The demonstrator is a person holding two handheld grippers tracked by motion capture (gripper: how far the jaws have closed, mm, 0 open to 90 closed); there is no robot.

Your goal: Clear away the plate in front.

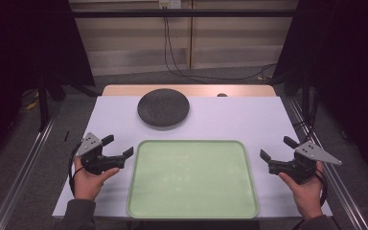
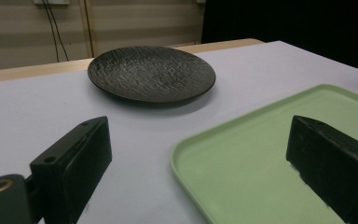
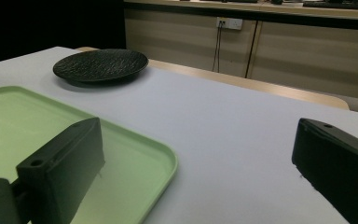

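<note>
A light green tray [image 1: 146, 191] lies flat in the near middle of the white table, with nothing on it. Behind it sits a dark textured round plate [image 1: 163, 108], also bare. My left gripper [image 1: 118, 146] hovers just left of the tray's far left corner, jaws wide open with nothing between them. My right gripper [image 1: 278, 148] is held beside the tray's right edge, open as well. In the left gripper view the plate [image 2: 151, 73] lies ahead and the tray's corner [image 2: 186, 149] runs under the right jaw. The right gripper view has the tray [image 3: 158, 154] at left and the plate [image 3: 100, 65] far off.
The white table top [image 1: 230, 117] ends at a wooden strip [image 1: 191, 90] at the back. Metal rails [image 1: 24, 163] run along both sides. A black cable [image 1: 182, 72] trails on the floor behind, below a wall socket [image 3: 229, 23].
</note>
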